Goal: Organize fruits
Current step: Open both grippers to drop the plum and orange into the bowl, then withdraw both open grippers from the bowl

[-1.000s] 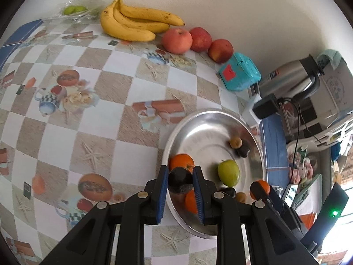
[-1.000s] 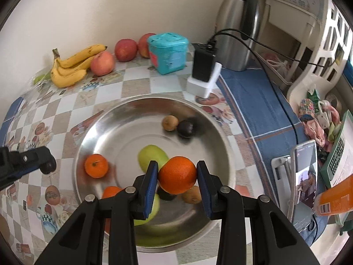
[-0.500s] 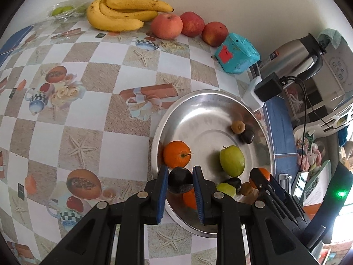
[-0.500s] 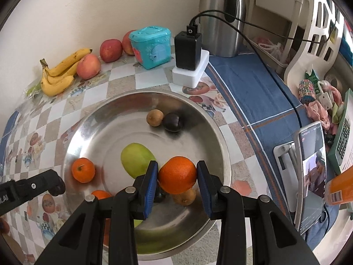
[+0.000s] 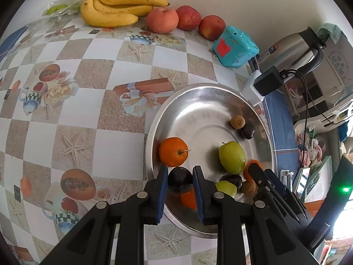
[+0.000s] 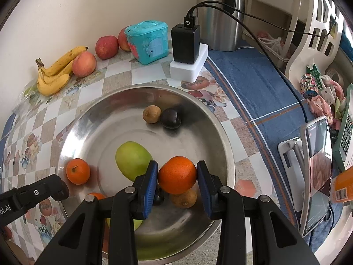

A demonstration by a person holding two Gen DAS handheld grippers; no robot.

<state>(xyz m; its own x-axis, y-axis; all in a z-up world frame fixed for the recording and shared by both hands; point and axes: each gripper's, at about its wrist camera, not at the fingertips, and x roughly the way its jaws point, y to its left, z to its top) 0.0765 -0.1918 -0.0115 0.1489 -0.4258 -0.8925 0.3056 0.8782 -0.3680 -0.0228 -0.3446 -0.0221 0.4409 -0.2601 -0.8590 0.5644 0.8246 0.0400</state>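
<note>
A steel bowl (image 5: 198, 97) (image 6: 92, 119) holds an orange (image 5: 173, 152) (image 6: 77, 171), a green apple (image 5: 231, 157) (image 6: 132, 159), a brown kiwi (image 5: 237, 121) (image 6: 151, 114), a dark plum (image 5: 247, 131) (image 6: 170, 118) and more fruit near its front rim. My left gripper (image 5: 179, 182) is shut on a dark plum (image 5: 179, 180) above the bowl's near rim. My right gripper (image 6: 177, 175) is shut on an orange (image 6: 177, 174) above the bowl. Bananas (image 5: 117, 8) (image 6: 55, 72) and three red apples (image 5: 162, 19) (image 6: 106, 46) lie by the wall.
A teal box (image 5: 233, 46) (image 6: 147, 40), a black charger on a white block (image 5: 263, 84) (image 6: 187, 53) and a steel kettle (image 5: 295, 50) (image 6: 220, 11) stand behind the bowl. A phone on a stand (image 6: 315, 167) and clutter lie on the blue cloth at right.
Both grippers have moved closer over the bowl, still holding their fruit. The view of the bowl and back wall has grown larger.
</note>
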